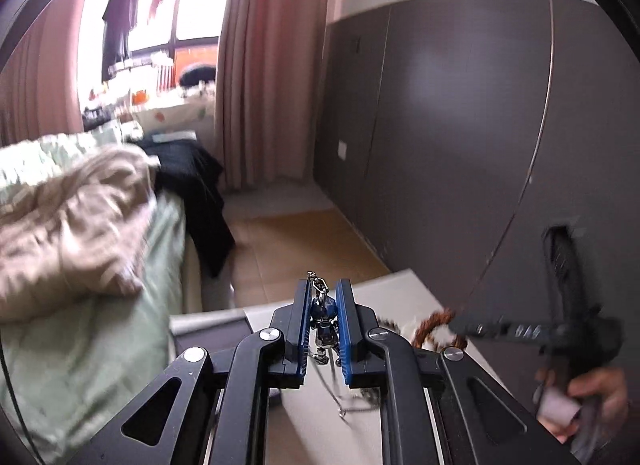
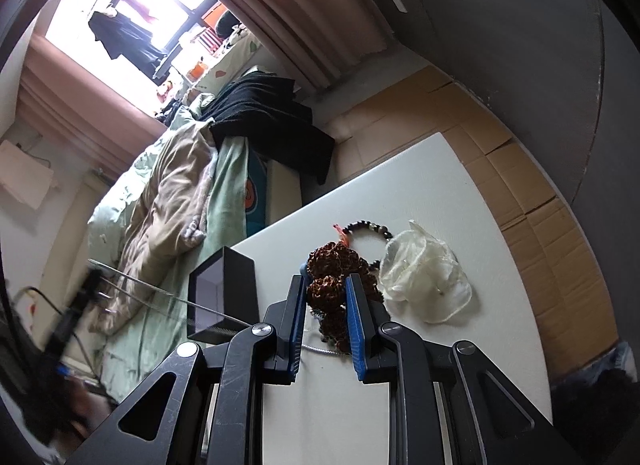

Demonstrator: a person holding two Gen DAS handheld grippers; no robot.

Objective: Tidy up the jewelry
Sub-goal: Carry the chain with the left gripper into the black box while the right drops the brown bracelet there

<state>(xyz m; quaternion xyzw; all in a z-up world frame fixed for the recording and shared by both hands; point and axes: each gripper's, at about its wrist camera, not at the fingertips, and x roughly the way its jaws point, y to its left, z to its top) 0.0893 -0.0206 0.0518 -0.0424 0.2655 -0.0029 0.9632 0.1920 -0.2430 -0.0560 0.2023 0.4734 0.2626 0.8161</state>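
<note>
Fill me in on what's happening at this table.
A person is sorting jewelry with a handheld gripper in each hand. The left gripper is shut on a small blue and silver figure pendant, its chain trailing below. The right gripper is closed around a brown bead string on the white table. A dark bead bracelet, a clear plastic bag and an open black box sit nearby.

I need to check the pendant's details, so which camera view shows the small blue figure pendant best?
The left wrist view: the blue figure pendant sits sharp and centred, gripped in the left tool, its chain trailing below. The right wrist view shows only a thin chain stretching toward the blurred left tool; the pendant itself cannot be made out.
</note>
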